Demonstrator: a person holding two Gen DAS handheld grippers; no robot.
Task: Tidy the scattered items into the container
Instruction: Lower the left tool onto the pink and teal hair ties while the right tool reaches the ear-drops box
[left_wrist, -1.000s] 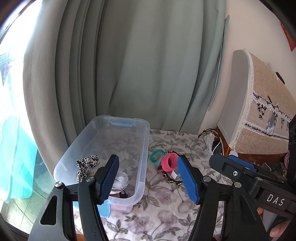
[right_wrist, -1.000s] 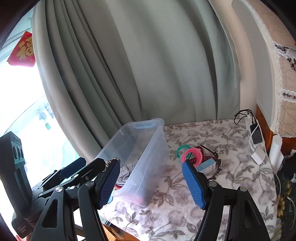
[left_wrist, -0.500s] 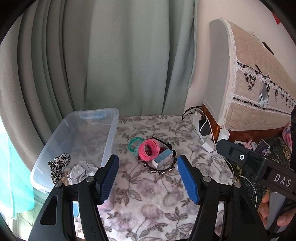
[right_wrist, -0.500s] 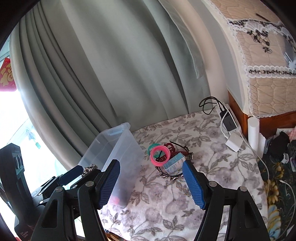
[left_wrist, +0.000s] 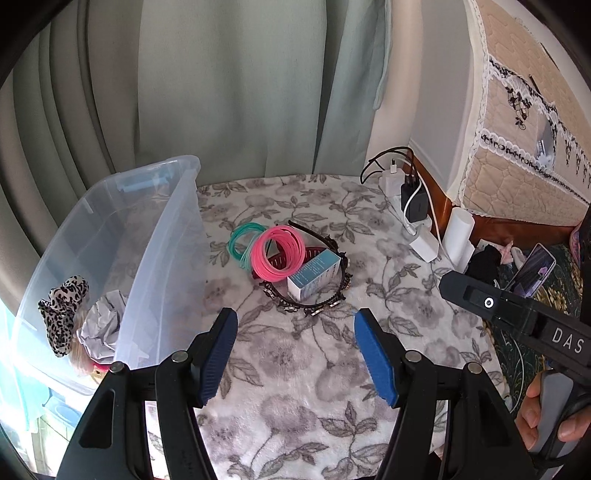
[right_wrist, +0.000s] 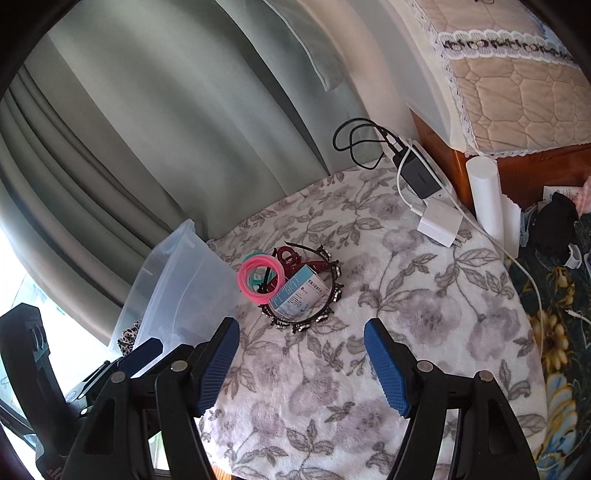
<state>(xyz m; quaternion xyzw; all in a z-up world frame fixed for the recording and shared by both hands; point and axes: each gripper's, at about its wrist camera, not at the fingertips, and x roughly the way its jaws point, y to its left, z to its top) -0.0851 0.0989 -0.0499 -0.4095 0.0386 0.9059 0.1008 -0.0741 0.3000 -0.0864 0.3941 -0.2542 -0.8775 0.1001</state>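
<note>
Pile of pink bangles (left_wrist: 279, 252), small blue box (left_wrist: 314, 273) and beaded headband (left_wrist: 306, 308): beside the clear bin (left_wrist: 162, 258), at twelve o'clock from both my empty, parted grippers, left gripper (left_wrist: 295, 354) nearer, box's long axis toward one o'clock.

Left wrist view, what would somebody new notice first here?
Probably the pink bangles, propped in a small heap on the floral blanket with teal bangles, a blue-white box and a dark headband. Left of the heap stands a clear bin holding a leopard scrunchie.
</note>
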